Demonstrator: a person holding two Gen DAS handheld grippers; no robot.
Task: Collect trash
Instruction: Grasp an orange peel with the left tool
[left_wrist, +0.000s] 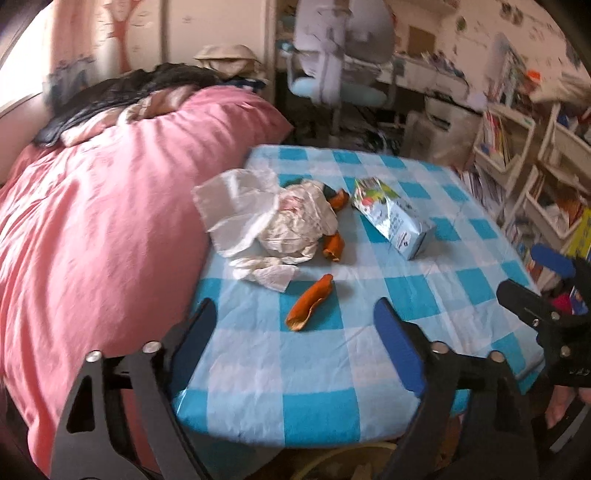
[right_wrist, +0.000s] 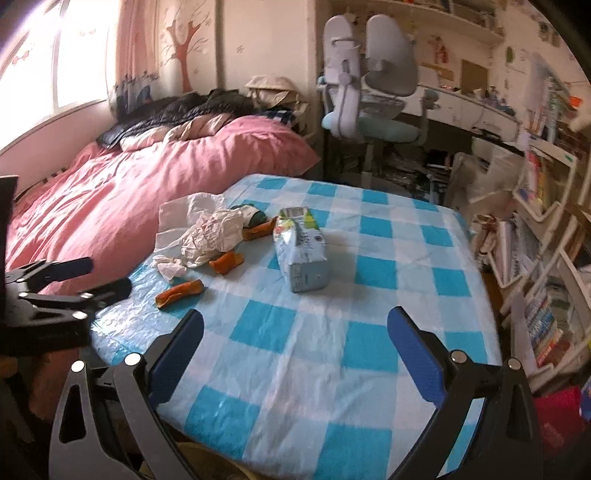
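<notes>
Trash lies on a table under a blue checked cloth (left_wrist: 424, 295). A crumpled paper wrapper (left_wrist: 295, 225) rests on a white plastic bag (left_wrist: 229, 206), with a tissue (left_wrist: 266, 273) in front. A silver-blue drink carton (left_wrist: 395, 218) lies on its side to the right. One orange peel (left_wrist: 310, 302) lies nearest me, and two more (left_wrist: 334, 245) sit by the wrapper. My left gripper (left_wrist: 295, 306) hovers open over the table's near edge, short of that peel, holding nothing. My right gripper (right_wrist: 295, 315) is open and empty too, with the carton (right_wrist: 301, 251) ahead.
A bed with a pink quilt (left_wrist: 92, 221) presses against the table's left side. A desk chair (right_wrist: 369, 92) and desk stand behind the table. Full bookshelves (right_wrist: 546, 221) line the right. A person's hand (left_wrist: 561, 402) shows at the lower right.
</notes>
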